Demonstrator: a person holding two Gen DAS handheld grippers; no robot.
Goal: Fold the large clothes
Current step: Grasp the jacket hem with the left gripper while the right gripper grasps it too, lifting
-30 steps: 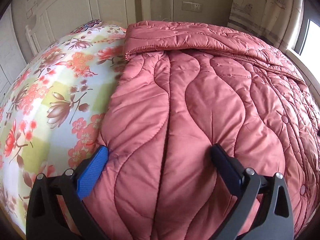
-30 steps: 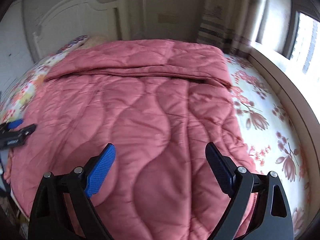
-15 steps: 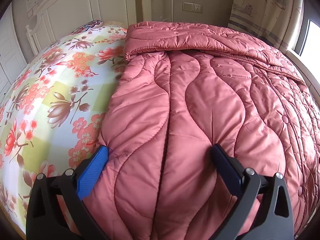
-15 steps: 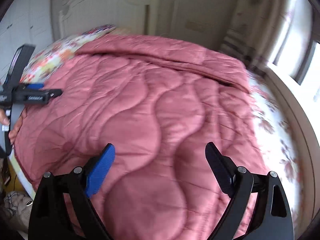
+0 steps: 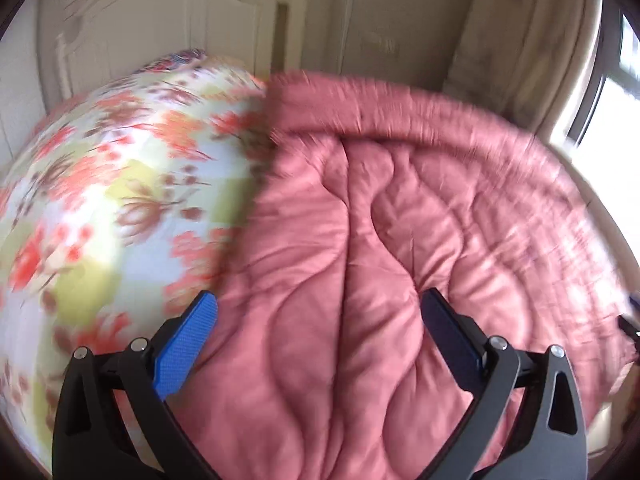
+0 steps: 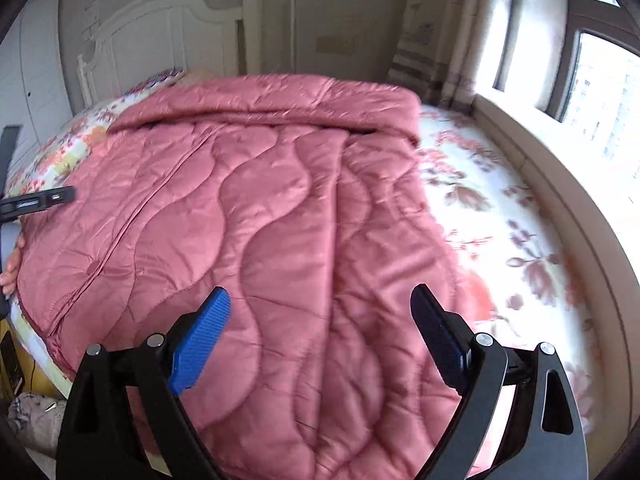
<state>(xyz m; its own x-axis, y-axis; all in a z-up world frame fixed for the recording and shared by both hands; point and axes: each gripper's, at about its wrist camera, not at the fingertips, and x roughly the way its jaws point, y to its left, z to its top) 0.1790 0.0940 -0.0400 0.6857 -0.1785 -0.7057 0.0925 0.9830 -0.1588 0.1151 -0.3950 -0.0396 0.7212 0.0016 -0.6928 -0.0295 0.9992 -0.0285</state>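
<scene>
A large pink quilted coat (image 5: 380, 248) lies spread flat on the bed, its far part folded over into a thick band near the headboard. It also fills the right wrist view (image 6: 256, 232). My left gripper (image 5: 320, 316) is open and empty, hovering over the coat's near left edge. My right gripper (image 6: 320, 312) is open and empty above the coat's near right part. The left gripper's tip (image 6: 44, 200) shows at the left edge of the right wrist view, beside the coat's left side.
The bed has a floral sheet (image 5: 100, 208), bare to the left of the coat and to its right (image 6: 500, 208). A white headboard (image 6: 168, 36) stands at the back. A window ledge (image 6: 560, 168) and curtain (image 6: 432, 52) run along the right.
The left wrist view has swung and blurred, so the left gripper is moving, with the coat now lower in view. The right gripper has turned right, showing more sheet and window. Both stay open.
</scene>
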